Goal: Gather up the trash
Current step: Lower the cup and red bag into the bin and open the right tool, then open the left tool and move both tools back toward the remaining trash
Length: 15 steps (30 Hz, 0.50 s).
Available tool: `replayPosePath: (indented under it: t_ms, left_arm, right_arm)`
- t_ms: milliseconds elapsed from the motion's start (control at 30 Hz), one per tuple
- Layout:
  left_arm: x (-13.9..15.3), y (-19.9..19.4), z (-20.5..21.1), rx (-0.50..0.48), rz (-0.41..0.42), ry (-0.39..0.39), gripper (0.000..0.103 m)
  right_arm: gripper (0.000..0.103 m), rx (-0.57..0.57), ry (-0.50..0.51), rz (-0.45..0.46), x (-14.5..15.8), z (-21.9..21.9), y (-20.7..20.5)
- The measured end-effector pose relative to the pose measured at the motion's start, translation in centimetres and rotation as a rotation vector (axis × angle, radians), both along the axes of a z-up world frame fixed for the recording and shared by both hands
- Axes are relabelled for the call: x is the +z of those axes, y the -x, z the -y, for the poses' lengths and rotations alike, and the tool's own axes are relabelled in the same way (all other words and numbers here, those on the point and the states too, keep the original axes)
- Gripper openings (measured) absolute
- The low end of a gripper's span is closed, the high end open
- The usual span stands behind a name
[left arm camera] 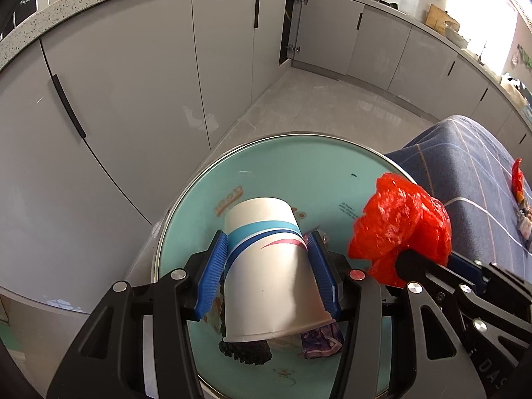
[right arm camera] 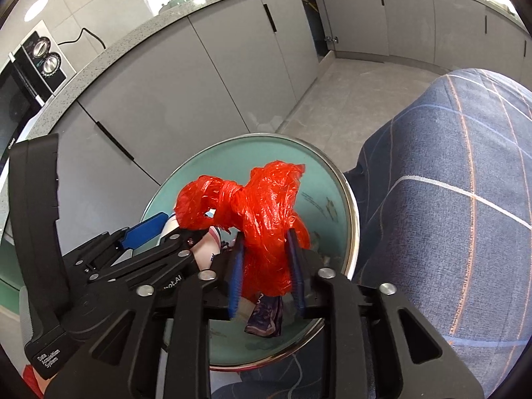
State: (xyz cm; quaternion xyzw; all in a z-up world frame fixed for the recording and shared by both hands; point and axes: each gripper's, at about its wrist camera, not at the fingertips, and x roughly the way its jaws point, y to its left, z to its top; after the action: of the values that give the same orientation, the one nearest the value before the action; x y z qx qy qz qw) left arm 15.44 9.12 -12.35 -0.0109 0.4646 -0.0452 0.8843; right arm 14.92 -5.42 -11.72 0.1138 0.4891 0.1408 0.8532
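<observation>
Counting near to far: one paper cup point(left arm camera: 266, 266) clamped in the left hand-held gripper point(left arm camera: 269, 266), one red plastic bag point(right arm camera: 262, 229) squeezed in the right hand-held gripper point(right arm camera: 266, 276), both over one teal bin point(left arm camera: 299, 166) beside the plaid-covered desk point(right arm camera: 449, 199).

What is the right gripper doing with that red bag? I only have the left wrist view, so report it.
Observer: The right gripper has its jaws shut on the red bag, one pad on each side.
Operator: Tell me where the bag hangs.
Observer: Inside the rim of the teal bin, directly above a purple wrapper.
Operator: Describe the bag's top.
Observer: It is tied in a knot.
</observation>
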Motion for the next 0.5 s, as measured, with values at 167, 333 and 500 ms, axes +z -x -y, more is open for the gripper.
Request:
replayPosePath:
  t_ms: [167,333,500]
  left_arm:
    - [0.0,0.2,-0.2,0.010,0.001,-0.007,0.051]
    - [-0.4,0.4,-0.2,0.019,-0.009,-0.018,0.052]
    - [0.0,1.0,-0.8,0.036,0.010,-0.043,0.063]
  right_arm:
    - [0.033,0.000,-0.022,0.017,0.8,0.6,0.2]
    - [0.036,0.006,-0.018,0.023,1.0,1.3,0.2]
    - [0.037,-0.007,-0.029,0.034,1.5,2.2,0.9]
